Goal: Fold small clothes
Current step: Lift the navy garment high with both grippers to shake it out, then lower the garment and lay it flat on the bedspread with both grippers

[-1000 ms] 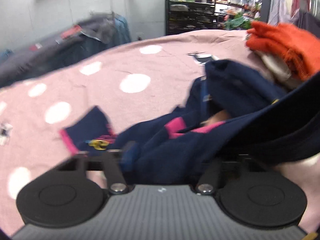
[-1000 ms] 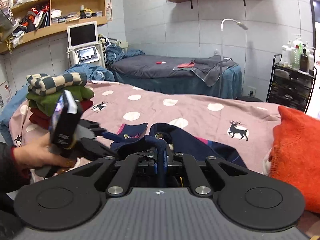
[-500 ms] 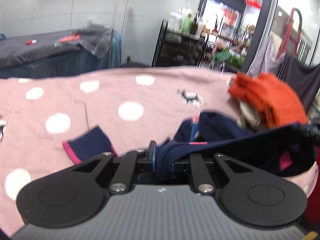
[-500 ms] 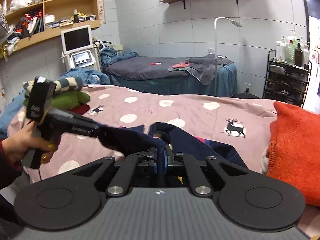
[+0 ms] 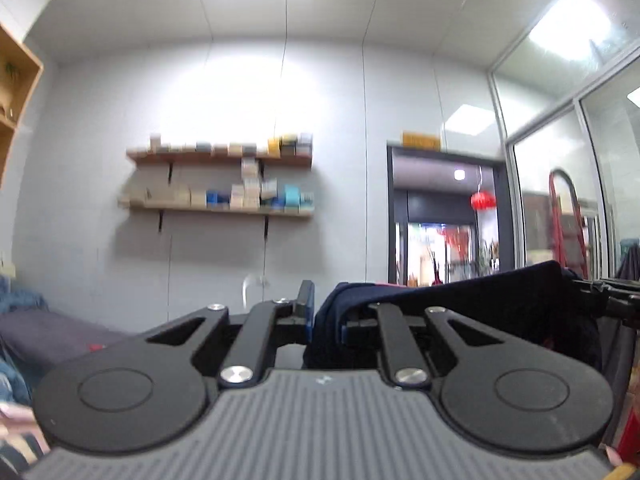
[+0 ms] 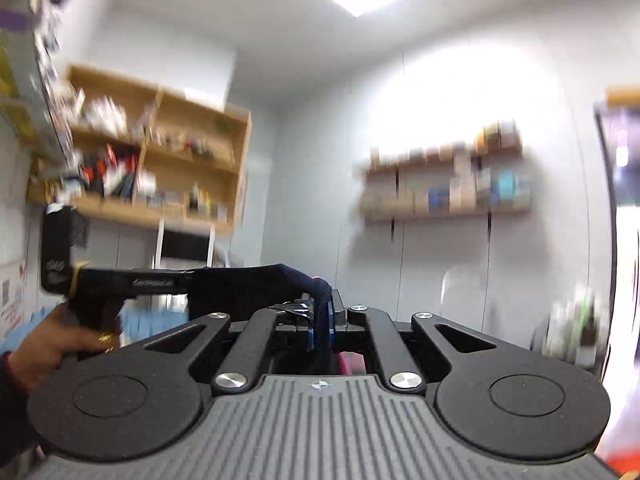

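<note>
A small navy garment with pink trim is held in the air, stretched between both grippers. My left gripper is shut on one edge of it; the cloth runs off to the right to the other gripper's tip. My right gripper is shut on the other edge, which stretches left to the left gripper's body, held by a hand. Both cameras are tilted up at the walls and ceiling. The bed is out of view.
Wall shelves with boxes and a doorway fill the left wrist view. A wooden shelf unit and a monitor show in the right wrist view, which is blurred. A grey bed lies low at the left.
Both grippers have risen and tilted upward, lifting the navy garment off the pink spotted bedspread. The bedspread, the orange sweater and the folded stack have dropped out of view.
</note>
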